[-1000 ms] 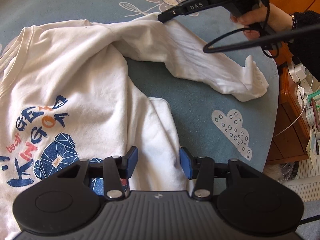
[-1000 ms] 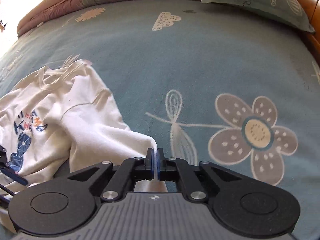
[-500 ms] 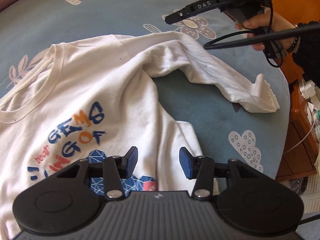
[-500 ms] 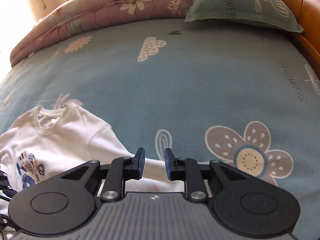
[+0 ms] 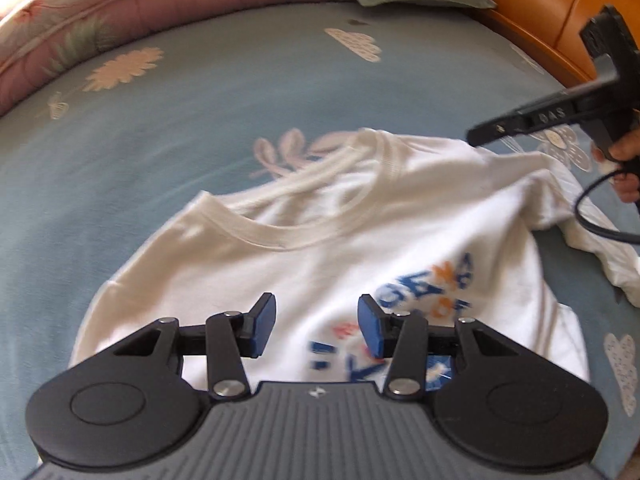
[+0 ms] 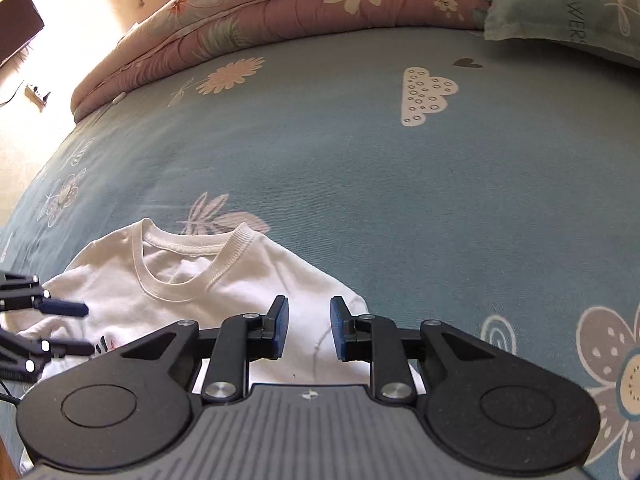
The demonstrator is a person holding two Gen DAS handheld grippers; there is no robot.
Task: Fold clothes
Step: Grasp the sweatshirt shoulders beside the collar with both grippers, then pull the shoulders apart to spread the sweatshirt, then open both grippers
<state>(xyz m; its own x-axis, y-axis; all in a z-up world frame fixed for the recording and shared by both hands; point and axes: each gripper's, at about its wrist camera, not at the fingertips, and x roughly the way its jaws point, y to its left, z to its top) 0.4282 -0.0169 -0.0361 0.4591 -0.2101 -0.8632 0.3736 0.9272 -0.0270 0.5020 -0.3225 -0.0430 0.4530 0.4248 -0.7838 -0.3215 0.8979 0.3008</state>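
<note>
- My white long-sleeved T-shirt (image 5: 320, 248) lies print-up on the blue patterned bedsheet (image 5: 180, 128), one sleeve (image 5: 592, 216) trailing off to the right.
- My left gripper (image 5: 316, 326) hangs over the shirt's chest, jaws spread, nothing between them.
- My right gripper (image 6: 308, 328) hovers above the shoulder; its jaws have just been opening and hold nothing.
- A pink quilt (image 6: 280, 12) and a green pillow (image 6: 568, 8) sit at the bed's far edge.
</note>
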